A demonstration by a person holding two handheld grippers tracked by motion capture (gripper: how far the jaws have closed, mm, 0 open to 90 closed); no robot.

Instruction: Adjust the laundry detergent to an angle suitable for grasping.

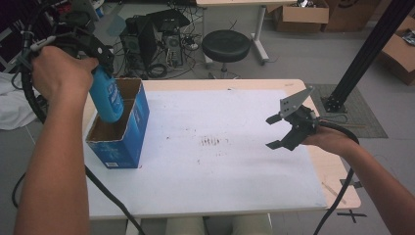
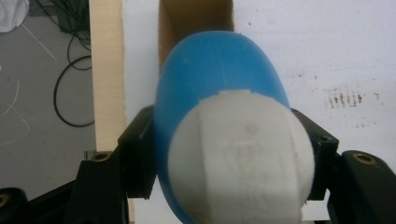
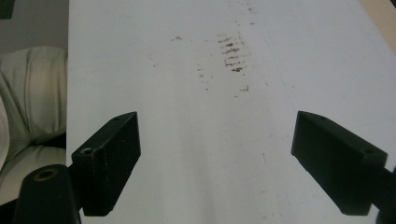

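Note:
A blue bottle (image 1: 106, 96) with a white cap (image 2: 240, 156) hangs neck-up over the open top of a blue cardboard box (image 1: 127, 132) at the table's left. My left gripper (image 1: 100, 61) is shut on the bottle near its cap, and its lower end dips inside the box's opening (image 2: 194, 18). In the left gripper view the bottle body (image 2: 217, 70) points down toward the brown inside of the box. My right gripper (image 1: 274, 131) stands open above the white sheet at the right, nothing between its jaws (image 3: 217, 163).
A white sheet (image 1: 210, 147) covers the wooden table (image 1: 337, 181), with dark smudges (image 1: 211, 142) near its middle. Behind the table are a black stool (image 1: 226, 45), computer gear (image 1: 154, 39) and cardboard boxes (image 1: 301, 14). A black stand (image 1: 362, 54) rises at the right.

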